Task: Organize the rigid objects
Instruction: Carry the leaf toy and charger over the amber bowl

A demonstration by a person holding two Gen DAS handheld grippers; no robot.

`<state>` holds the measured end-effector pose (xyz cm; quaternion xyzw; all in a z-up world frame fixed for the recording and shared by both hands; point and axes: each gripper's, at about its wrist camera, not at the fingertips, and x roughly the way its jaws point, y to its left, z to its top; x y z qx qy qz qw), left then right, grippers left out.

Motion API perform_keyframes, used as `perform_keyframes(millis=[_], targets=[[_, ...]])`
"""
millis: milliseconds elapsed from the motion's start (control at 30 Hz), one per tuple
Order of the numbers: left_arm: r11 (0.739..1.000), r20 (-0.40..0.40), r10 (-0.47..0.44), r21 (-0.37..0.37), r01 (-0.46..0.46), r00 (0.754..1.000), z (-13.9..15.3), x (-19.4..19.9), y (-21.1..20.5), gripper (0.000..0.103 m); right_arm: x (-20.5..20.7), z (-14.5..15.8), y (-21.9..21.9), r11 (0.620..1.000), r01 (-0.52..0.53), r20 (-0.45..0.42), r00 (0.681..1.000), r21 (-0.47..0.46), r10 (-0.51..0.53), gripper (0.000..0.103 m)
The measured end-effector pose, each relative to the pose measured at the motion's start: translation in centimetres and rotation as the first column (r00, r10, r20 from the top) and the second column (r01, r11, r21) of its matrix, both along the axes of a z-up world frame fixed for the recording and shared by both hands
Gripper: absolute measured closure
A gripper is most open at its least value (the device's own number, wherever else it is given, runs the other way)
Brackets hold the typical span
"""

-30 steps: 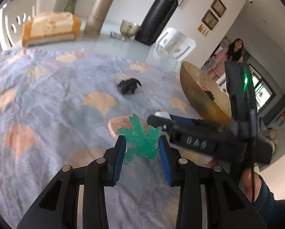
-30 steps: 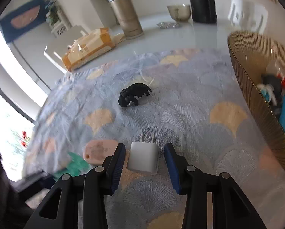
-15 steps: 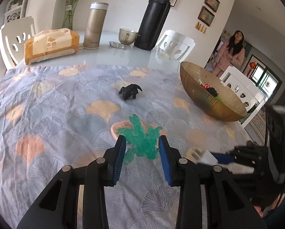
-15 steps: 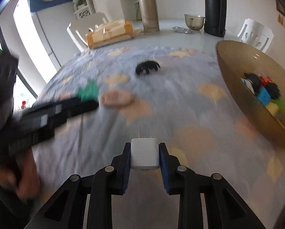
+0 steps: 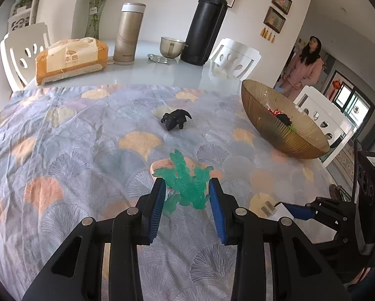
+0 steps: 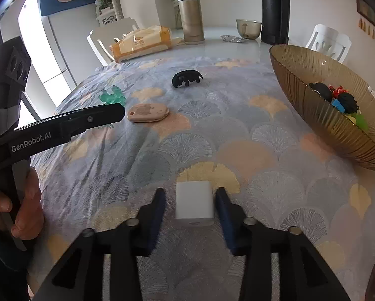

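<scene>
Your left gripper pinches a green spiky toy just above the patterned cloth; it looks light, stiff and knobbly, so grip its thick middle. Your right gripper is opening, its pads standing clear of the white charger between them, a smooth, probably slippery block on the near cloth, left of the amber bowl.

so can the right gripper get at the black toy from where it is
Probably yes. The right gripper is opening around the white charger, and only bare cloth lies between it and the black toy. The left gripper sits off to the side.
</scene>
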<state>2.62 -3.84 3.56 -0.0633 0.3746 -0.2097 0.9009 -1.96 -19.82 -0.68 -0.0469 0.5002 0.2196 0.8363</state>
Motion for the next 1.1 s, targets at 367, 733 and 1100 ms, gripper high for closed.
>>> perform_keyframes(millis=[367,733,1100], targets=[[1.000,0.006,-0.007,0.013,0.007,1.000,0.0,-0.1,-0.2,0.070,-0.6,0.0,1.0,0.998,-0.012,0.058,0.998,-0.069,0.016,0.077],[0.997,0.140,-0.073,-0.006,0.074,0.987,8.3,-2.0,-3.3,0.070,-2.5,6.6,-1.5,0.999,0.038,0.205,0.978,0.032,-0.043,0.077],[0.977,0.290,-0.213,0.061,0.204,0.933,16.1,-2.1,-12.7,0.070,0.6,20.1,-13.0,0.910,0.362,0.381,0.827,0.202,-0.413,0.077]])
